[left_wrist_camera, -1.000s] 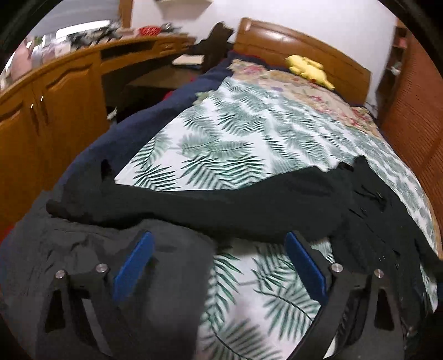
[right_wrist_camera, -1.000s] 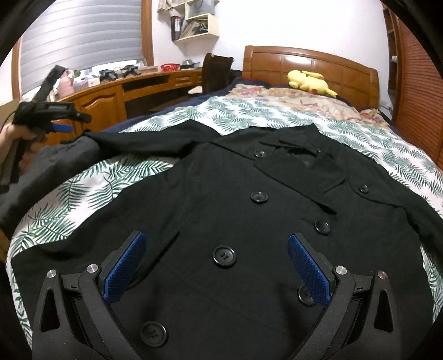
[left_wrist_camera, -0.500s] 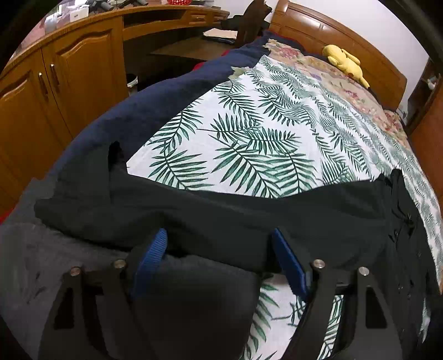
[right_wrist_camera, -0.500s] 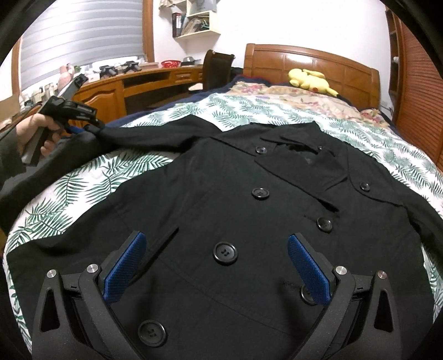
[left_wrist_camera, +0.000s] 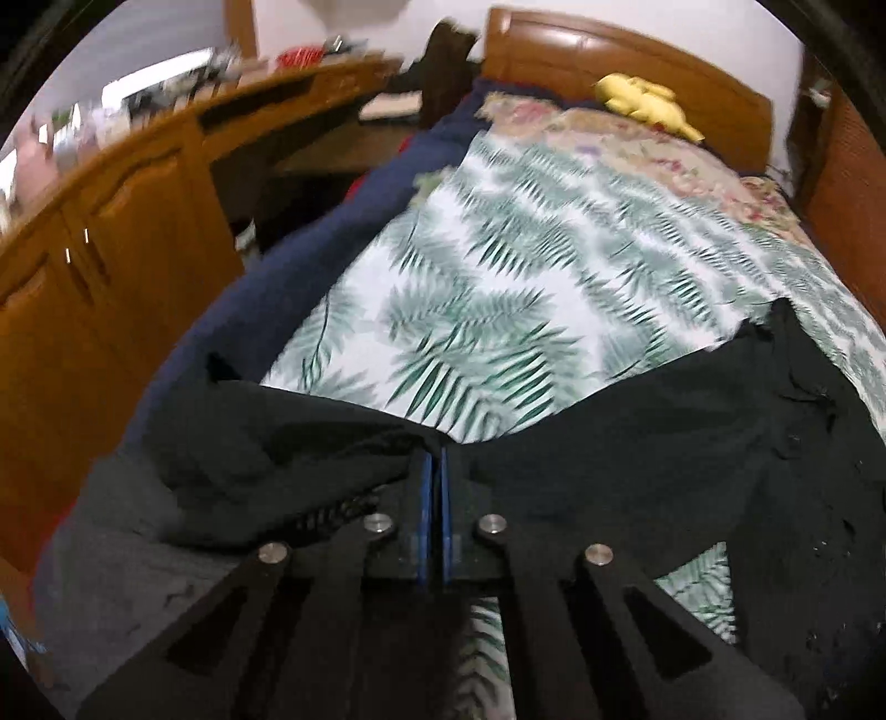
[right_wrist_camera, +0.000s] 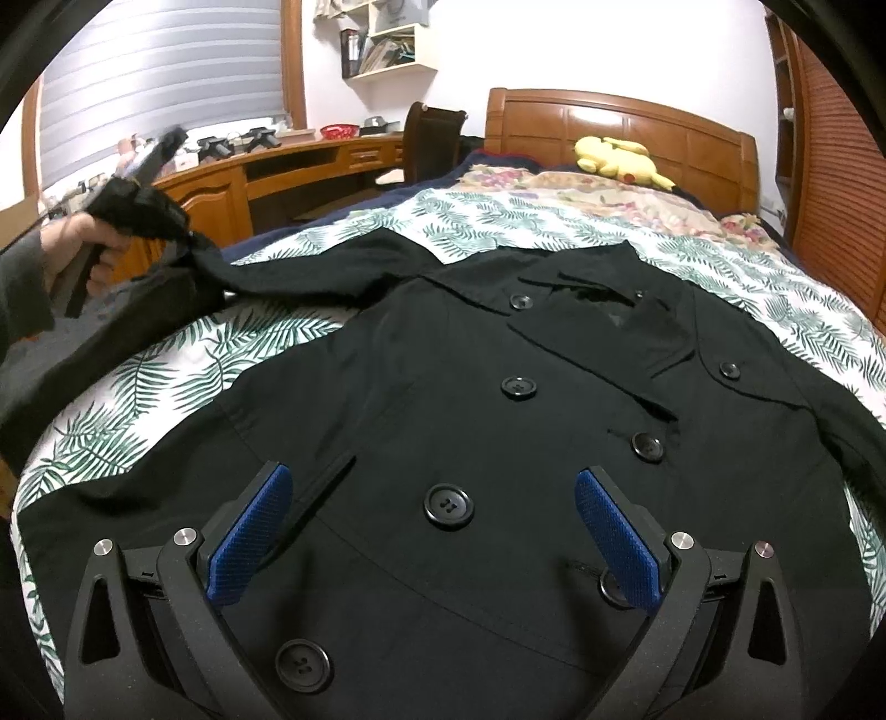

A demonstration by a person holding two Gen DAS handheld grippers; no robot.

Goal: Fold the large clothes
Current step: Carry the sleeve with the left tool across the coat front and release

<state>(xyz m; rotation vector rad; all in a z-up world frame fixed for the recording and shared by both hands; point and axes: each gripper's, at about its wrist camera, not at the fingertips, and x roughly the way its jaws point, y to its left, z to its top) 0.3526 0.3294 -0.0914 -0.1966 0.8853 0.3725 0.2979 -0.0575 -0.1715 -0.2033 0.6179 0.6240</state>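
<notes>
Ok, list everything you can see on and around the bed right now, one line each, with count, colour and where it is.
coat: one, black, buttoned, spread flat on the bed, one sleeve pulled out to the side
bedspread: one, white with green leaves, under the coat
plush toy: one, yellow, by the headboard
headboard: one, brown wood, far end of the bed
desk: one, brown wood, along the wall by the window
chair: one, dark, at the desk
wall shelf: one, white, holding books
left gripper: one, black with blue pads, shut on the sleeve
right gripper: one, black with blue pads, open above the coat front
hand: one, holding the left gripper's handle
</notes>
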